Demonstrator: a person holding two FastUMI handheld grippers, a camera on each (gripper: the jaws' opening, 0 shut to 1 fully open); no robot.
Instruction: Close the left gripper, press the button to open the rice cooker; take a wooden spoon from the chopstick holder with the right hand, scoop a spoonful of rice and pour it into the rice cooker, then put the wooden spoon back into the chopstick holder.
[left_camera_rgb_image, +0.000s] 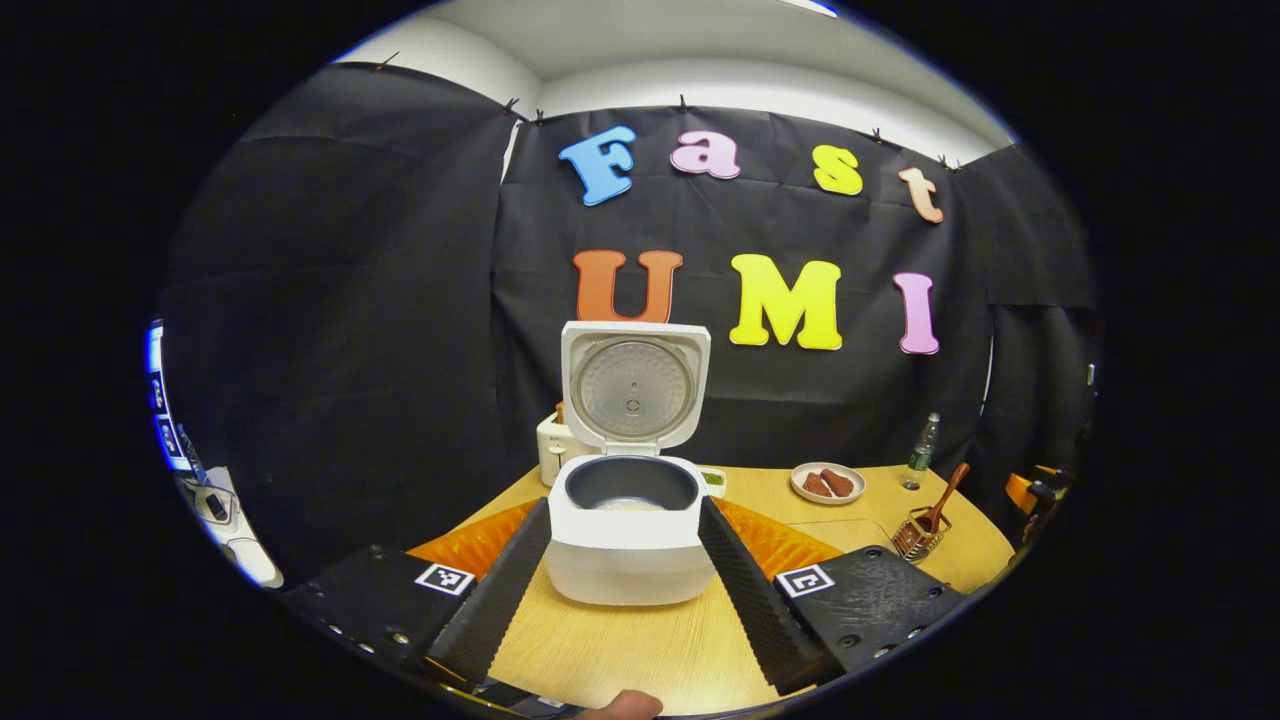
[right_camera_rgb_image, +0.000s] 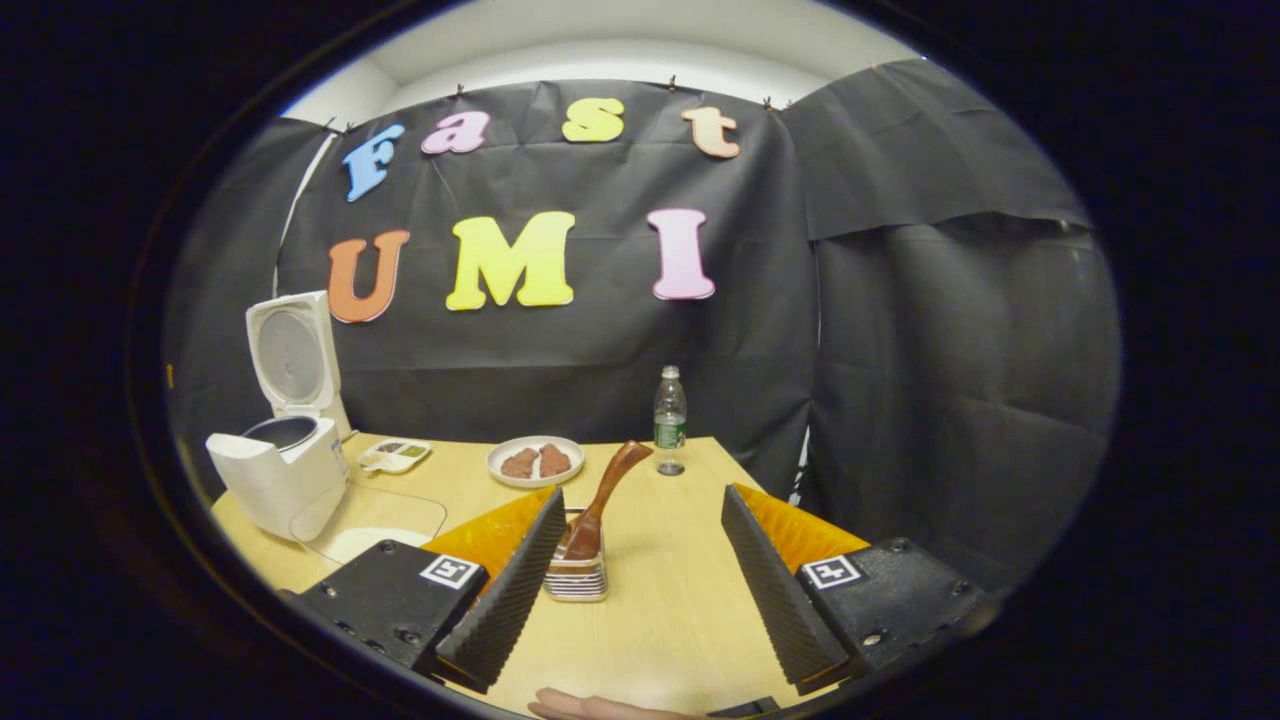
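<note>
- We see the rice cooker (left_camera_rgb_image: 622, 540) standing open on the wooden table (left_camera_rgb_image: 640, 640), lid (left_camera_rgb_image: 634, 384) upright, with pale rice low in its dark inner pot (left_camera_rgb_image: 630, 485).
- The wooden spoon (right_camera_rgb_image: 598, 500) leans in the chopstick holder (right_camera_rgb_image: 576, 578), handle tilted up to the right.
- Our left gripper (left_camera_rgb_image: 625, 580) is spread wide, one finger on each side of the cooker, apart from it.
- Our right gripper (right_camera_rgb_image: 640, 580) is wide too, holding nothing; the holder sits just beside its left finger.
- Farther back stand a plate (right_camera_rgb_image: 535, 462) of brown food and a bottle (right_camera_rgb_image: 670, 420).
</note>
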